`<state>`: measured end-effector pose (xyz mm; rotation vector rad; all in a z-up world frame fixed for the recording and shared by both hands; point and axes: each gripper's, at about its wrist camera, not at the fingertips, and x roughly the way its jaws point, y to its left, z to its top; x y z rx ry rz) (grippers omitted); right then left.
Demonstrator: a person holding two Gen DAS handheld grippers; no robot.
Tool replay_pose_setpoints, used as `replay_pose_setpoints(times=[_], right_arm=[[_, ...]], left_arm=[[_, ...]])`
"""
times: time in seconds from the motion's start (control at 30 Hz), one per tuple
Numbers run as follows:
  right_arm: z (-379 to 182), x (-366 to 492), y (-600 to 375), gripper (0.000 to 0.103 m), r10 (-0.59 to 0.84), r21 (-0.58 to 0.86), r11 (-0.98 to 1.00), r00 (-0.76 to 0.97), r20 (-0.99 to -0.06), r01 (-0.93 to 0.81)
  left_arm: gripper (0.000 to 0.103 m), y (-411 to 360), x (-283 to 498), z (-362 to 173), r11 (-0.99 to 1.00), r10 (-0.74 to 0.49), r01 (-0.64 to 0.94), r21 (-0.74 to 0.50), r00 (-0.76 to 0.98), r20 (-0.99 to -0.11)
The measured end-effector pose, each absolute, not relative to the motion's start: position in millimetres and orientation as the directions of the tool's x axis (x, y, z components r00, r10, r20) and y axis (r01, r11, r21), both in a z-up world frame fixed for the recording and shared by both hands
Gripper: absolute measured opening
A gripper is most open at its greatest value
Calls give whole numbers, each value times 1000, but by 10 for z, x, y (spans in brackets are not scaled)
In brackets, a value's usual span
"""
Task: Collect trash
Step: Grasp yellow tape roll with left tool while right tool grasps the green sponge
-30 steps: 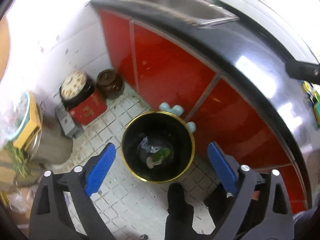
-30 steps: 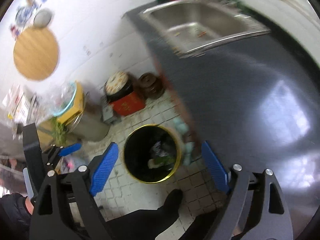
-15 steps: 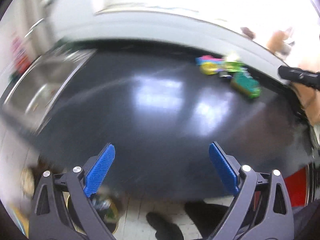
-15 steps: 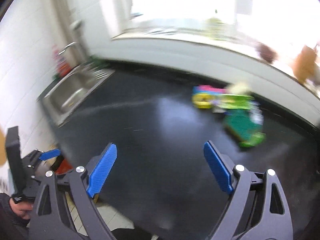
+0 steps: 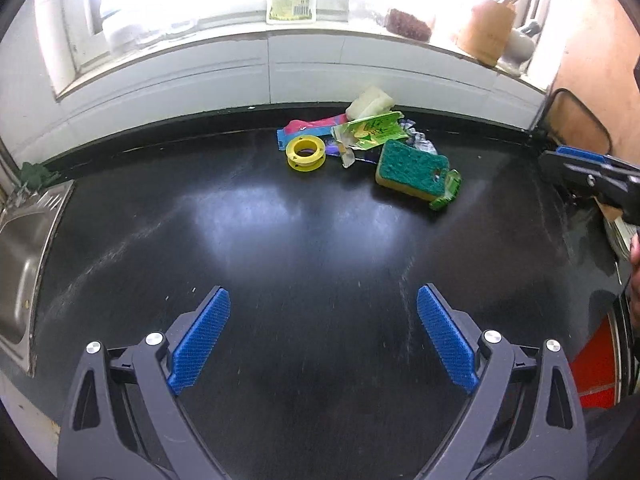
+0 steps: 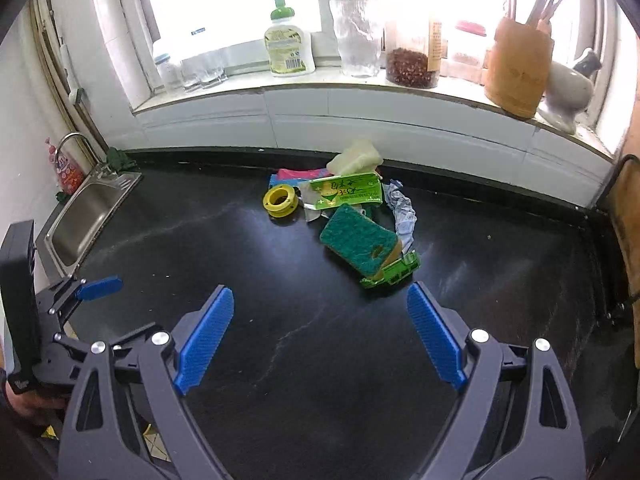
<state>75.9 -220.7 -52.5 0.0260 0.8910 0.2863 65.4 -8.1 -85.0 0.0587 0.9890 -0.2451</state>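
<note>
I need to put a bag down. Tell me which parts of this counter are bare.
Bare: the black countertop from the sink across to the green sponge, and the stretch right of the sponge toward the corner. Crowded: the back middle, where the yellow spool, green wrapper and crumpled wrappers pile up.

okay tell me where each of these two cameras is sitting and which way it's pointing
Left wrist: rides the open left gripper, facing across the black countertop toward the window wall; the right gripper shows at its right edge.
Right wrist: rides the open right gripper, facing likewise; the left gripper shows lower left.
Shared: green sponge, yellow spool, sink.
</note>
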Motion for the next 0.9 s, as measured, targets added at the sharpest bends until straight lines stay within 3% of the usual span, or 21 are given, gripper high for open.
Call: replay_pose_setpoints(times=[0.33,0.77,0.87,0.9], right_arm=[[-1073,1568,-2094,86,242,16,923,548,-801,-384],[-1936,2327,-1819,86,191,-117,812,449,-873,-572],[-2016,2356,-1780,84,185,-134,796,448,-874,-591],[-2037,2362,-1772,78,183,-138,794,449,-875,-592]], left_arm=[[92,-241,1773,-1336,986,-121,164,-41,511,-851],[91,-525,2944,-2061,970,-88,242,31,467,-880],[86,-561,3005,-2077,963,-102,267,32,475,-874],[79,-569,3017,-2083,961,-106,274,31,473,-875]])
